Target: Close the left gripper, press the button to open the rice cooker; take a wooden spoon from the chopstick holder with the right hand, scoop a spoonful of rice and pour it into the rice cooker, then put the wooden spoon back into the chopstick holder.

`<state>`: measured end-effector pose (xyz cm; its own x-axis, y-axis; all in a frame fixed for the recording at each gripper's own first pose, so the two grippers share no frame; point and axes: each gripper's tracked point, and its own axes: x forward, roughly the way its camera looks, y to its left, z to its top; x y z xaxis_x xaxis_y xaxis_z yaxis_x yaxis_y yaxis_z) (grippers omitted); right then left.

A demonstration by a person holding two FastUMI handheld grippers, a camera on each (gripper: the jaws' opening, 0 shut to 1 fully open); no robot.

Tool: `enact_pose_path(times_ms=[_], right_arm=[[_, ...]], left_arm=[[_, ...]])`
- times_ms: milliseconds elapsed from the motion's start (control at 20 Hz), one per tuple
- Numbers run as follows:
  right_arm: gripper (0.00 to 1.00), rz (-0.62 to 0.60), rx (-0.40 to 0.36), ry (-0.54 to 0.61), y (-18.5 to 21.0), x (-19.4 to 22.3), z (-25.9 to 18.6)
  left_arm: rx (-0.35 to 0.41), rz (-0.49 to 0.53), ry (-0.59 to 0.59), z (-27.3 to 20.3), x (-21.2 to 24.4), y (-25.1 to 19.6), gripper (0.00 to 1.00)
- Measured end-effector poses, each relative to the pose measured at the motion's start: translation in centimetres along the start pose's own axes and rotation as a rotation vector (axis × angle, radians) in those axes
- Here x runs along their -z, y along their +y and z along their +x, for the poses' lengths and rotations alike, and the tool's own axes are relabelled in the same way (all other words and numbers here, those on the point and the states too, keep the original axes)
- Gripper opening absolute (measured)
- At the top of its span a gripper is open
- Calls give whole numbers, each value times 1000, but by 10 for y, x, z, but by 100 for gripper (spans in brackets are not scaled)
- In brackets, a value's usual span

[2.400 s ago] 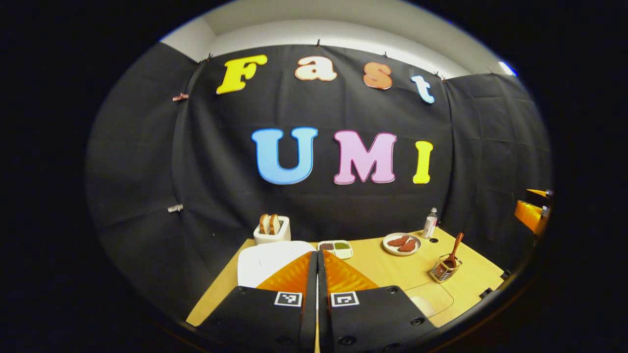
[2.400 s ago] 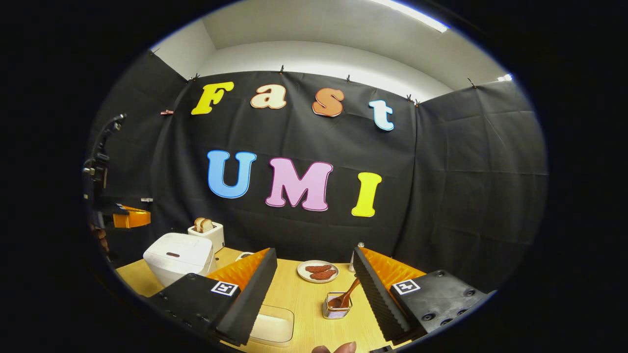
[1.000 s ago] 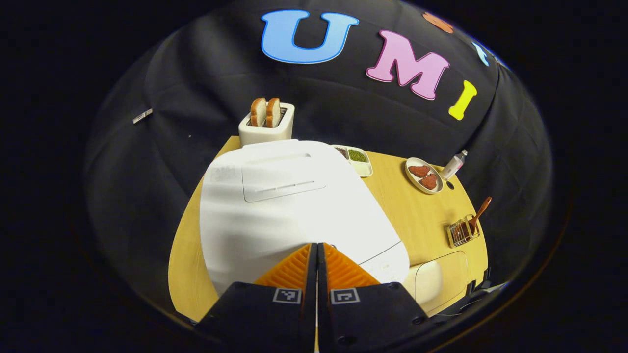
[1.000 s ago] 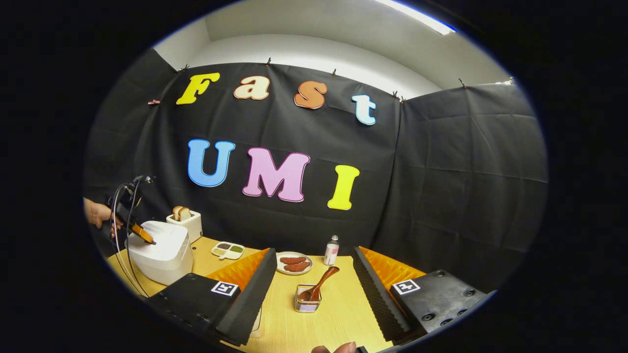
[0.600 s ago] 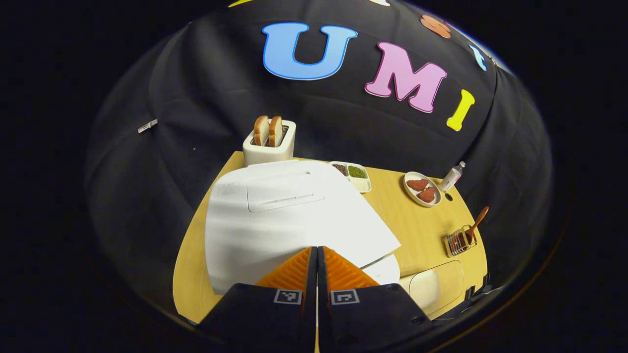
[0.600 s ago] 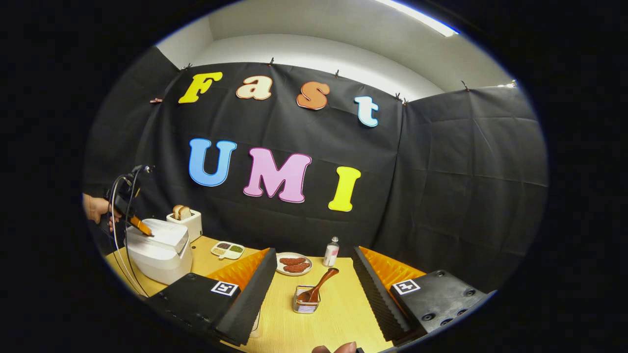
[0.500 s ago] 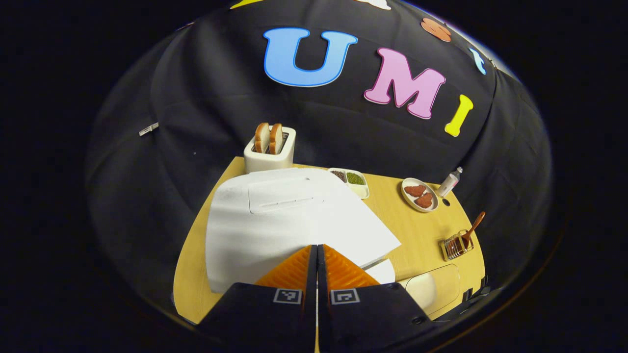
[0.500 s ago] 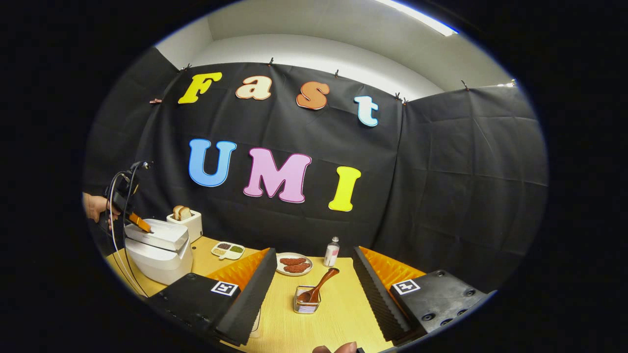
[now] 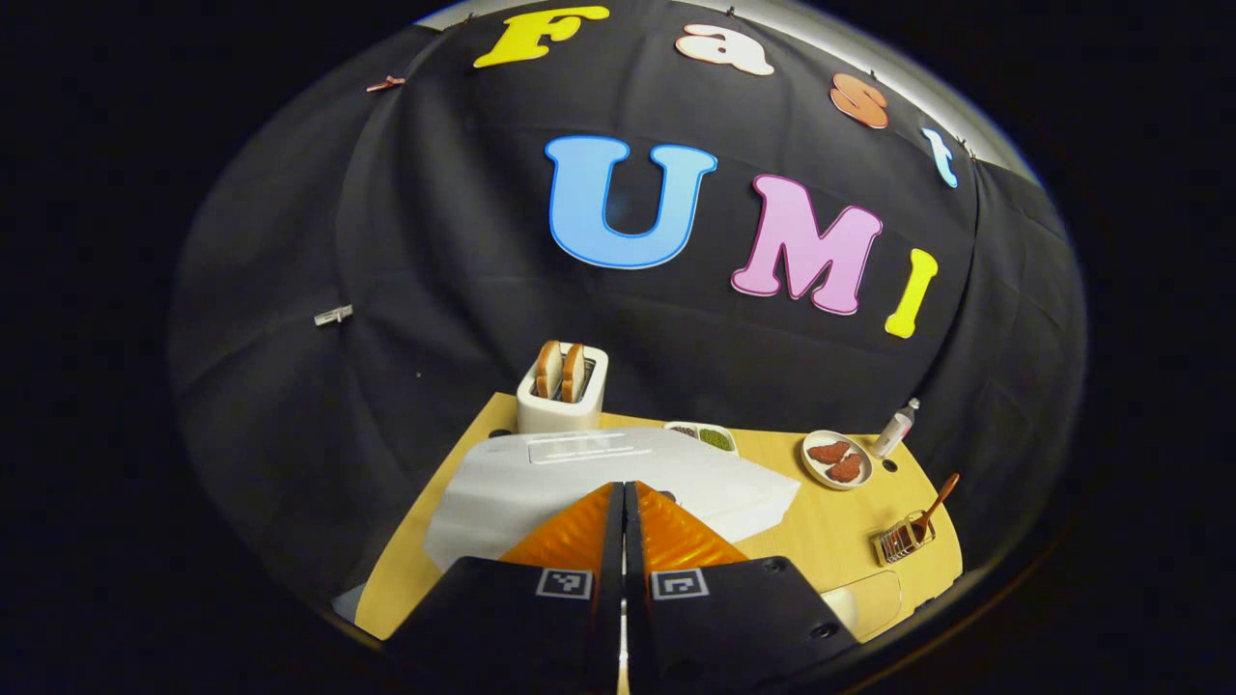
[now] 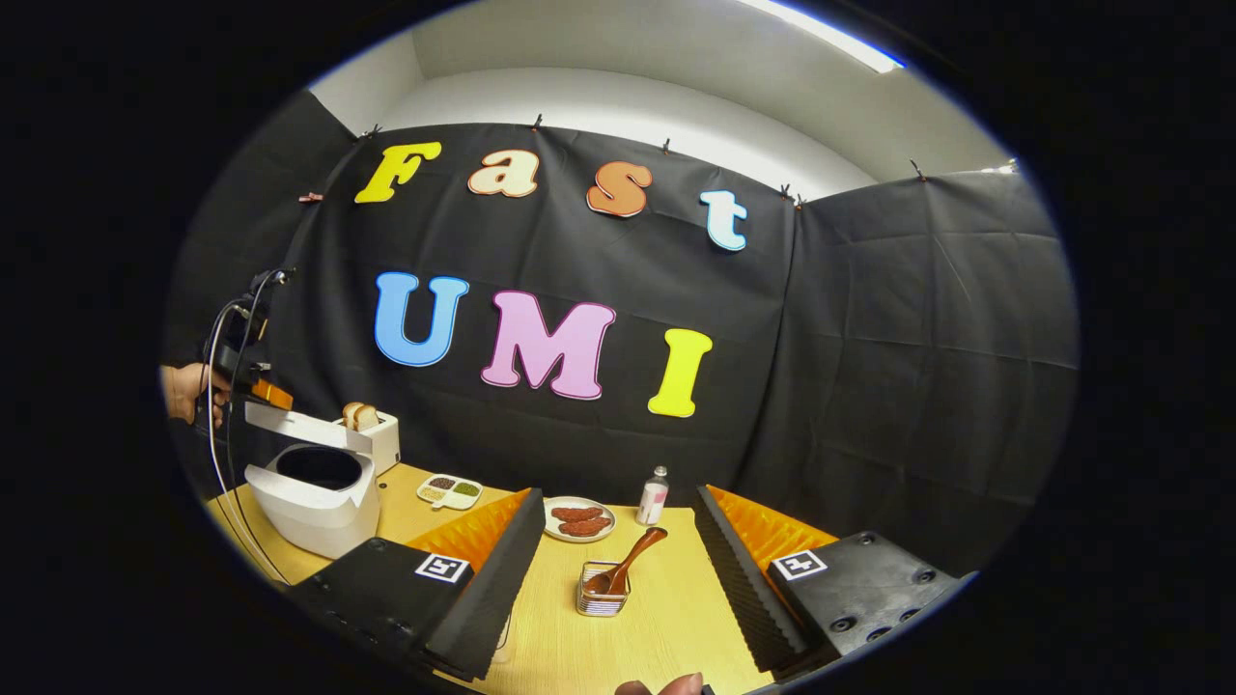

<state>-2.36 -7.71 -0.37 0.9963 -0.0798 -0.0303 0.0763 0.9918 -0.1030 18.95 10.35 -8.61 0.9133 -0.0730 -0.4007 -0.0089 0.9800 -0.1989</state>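
Observation:
The white rice cooker (image 10: pixel 311 507) stands at the table's left with its dark pot showing and its lid (image 10: pixel 294 425) raised. My left gripper (image 10: pixel 275 396), held by a hand (image 10: pixel 183 391), is shut and empty at the lid's upper edge. In the left gripper view that gripper (image 9: pixel 623 487) points over the tilted lid (image 9: pixel 599 468). My right gripper (image 10: pixel 618 497) hangs open and empty above the near table. Ahead of it a wooden spoon (image 10: pixel 632 558) leans in the wire chopstick holder (image 10: pixel 603 596), also seen as the spoon (image 9: pixel 935 500) and holder (image 9: pixel 898 542).
A toaster (image 10: pixel 375 436) with bread stands behind the cooker. A divided dish (image 10: pixel 449 490) of beans, a plate (image 10: pixel 577 518) of meat and a small bottle (image 10: pixel 654 495) line the back of the wooden table (image 10: pixel 666 627). A clear rice box (image 9: pixel 874 603) sits near the front edge.
The cooker's lid has swung up from barely cracked to wide open. My left gripper has risen and tilted up with it, still shut. The right gripper has stayed put.

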Motion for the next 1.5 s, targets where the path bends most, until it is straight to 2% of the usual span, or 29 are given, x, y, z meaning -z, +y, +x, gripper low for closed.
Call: enact_pose_path(times_ms=[200,250,400,500,650,900,1000,1100,1300,1500], right_arm=[[98,18,13,18,-7,7,-4],[98,24,13,25,-7,9,-6],[98,19,18,32,-11,12,-8],[98,16,16,35,-10,13,-8],[98,13,9,41,-8,17,-6],[98,32,-53,81,3,32,10],[98,50,-118,124,12,48,26],[98,83,-159,167,12,69,47],[98,126,-174,238,-1,120,101],[98,150,-185,332,-14,179,150]], left_arm=[[-37,19,-121,-13,-24,0,8],[-43,25,-147,-17,-28,0,18],[-44,18,-197,-30,-34,0,73],[-50,9,-207,-35,-32,3,84],[-84,4,-223,-46,-28,10,94],[-122,-17,-252,-74,-17,4,95],[-125,-25,-267,-88,-10,-9,96],[-121,-16,-277,-104,1,-30,95],[-122,15,-256,-132,30,-71,95],[-131,-39,-217,-153,53,-117,95]])
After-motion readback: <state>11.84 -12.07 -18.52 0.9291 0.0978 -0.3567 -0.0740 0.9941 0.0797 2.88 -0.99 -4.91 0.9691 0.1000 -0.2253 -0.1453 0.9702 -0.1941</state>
